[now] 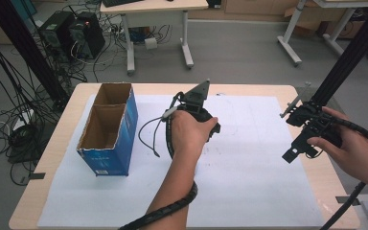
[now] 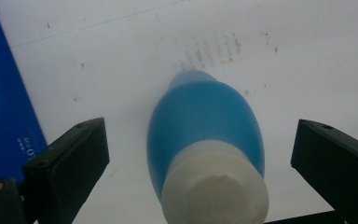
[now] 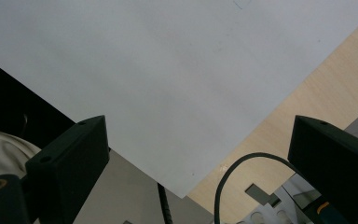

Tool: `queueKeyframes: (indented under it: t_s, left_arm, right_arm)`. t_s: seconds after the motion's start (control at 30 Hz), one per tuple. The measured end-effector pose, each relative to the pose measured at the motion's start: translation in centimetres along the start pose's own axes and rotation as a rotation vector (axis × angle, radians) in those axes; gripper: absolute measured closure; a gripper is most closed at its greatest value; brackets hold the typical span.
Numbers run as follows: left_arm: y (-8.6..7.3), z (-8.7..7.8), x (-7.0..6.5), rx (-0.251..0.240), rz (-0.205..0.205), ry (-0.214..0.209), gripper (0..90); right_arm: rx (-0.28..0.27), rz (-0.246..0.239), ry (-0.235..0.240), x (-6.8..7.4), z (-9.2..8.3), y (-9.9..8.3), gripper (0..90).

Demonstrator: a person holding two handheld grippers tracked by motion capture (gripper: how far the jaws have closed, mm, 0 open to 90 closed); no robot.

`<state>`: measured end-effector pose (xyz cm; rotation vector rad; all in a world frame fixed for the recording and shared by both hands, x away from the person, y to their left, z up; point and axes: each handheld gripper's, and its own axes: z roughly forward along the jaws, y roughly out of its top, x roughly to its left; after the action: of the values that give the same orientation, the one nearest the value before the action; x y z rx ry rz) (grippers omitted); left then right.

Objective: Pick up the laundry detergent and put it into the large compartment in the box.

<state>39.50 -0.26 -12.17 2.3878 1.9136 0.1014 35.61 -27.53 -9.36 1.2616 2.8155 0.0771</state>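
A blue bottle [image 2: 205, 116] with a white cap [image 2: 214, 193] lies on the white paper [image 1: 254, 172], cap toward the camera. My left gripper [image 2: 198, 137] is open, one jaw on each side of the bottle and neither touching it. In the high view a hand holds the left gripper [image 1: 196, 108] over the table's middle, pointing down. My right gripper [image 1: 299, 134] hovers open above the table's right edge with nothing between its jaws. In its own view the right gripper [image 3: 198, 135] looks down on the paper's corner and bare wood.
An open-topped blue cardboard box [image 1: 108, 129] stands on the left of the table [image 1: 306, 96], and its blue side [image 2: 4, 107] is close to my left jaw. A black post [image 1: 350, 52] rises at the right. Desks and computers stand on the floor beyond.
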Motion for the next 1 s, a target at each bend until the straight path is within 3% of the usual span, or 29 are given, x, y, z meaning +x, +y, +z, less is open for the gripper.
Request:
queueKeyframes:
  t_s: [0.23,0.57,0.8,1.0]
  left_arm:
    - [0.19,0.45,0.04,0.012,-0.009,-0.003,5.4]
    - [0.08,0.94,-0.29,0.01,-0.017,0.004,15.4]
    - [-0.07,0.98,-0.5,0.005,-0.026,0.018,35.3]
    - [-0.04,0.99,-0.64,0.006,-0.026,0.023,37.1]
  right_arm:
    - [-0.005,0.0,0.002,-0.17,0.06,-0.07,5.2]
    - [-0.006,0.003,0.003,-0.34,0.04,-0.14,5.2]
    - [-0.013,0.0,0.003,-0.29,-0.04,-0.19,5.2]
    - [-0.014,0.0,0.003,-0.35,-0.02,-0.19,5.2]
